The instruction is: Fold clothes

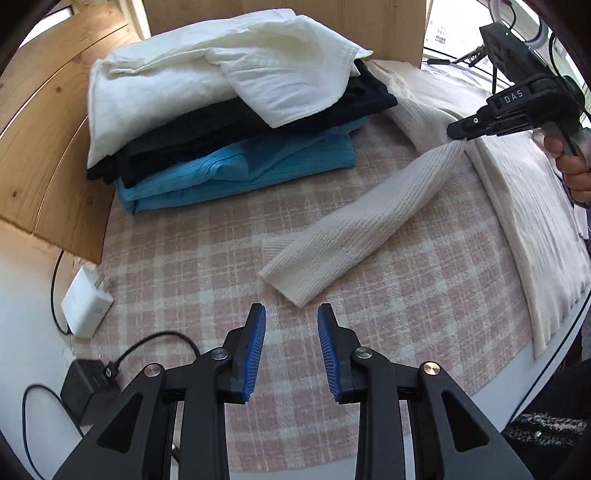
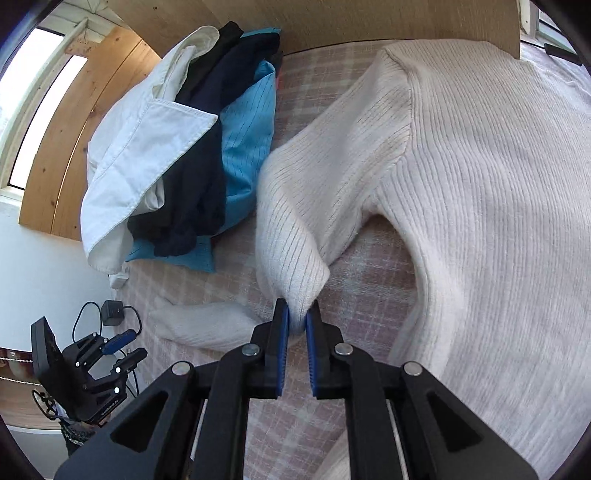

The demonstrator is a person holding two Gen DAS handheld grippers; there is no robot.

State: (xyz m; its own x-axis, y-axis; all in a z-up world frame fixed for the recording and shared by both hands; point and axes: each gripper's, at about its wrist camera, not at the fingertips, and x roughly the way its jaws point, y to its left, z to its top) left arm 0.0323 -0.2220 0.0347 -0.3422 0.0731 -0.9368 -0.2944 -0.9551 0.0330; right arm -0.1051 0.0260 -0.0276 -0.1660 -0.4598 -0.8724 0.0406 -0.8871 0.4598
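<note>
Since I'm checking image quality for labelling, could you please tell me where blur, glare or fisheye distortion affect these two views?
Left wrist view: sharp throughout; window at top right blown out; wooden boards bow with fisheye curvature; dark vignette in the corners. Right wrist view: cream sweater soft and smeared toward the right edge; window at left overexposed; the right tongs stay crisp.

The work surface is covered by a pink-and-white checked blanket (image 1: 229,236). Light wooden panels (image 1: 48,122) stand along its far side and left corner. A window (image 2: 33,110) behind the panels admits bright daylight. On the white surface beside the blanket lie a white plug adapter (image 1: 86,306) and a black charger (image 1: 88,384) with black cables.
</note>
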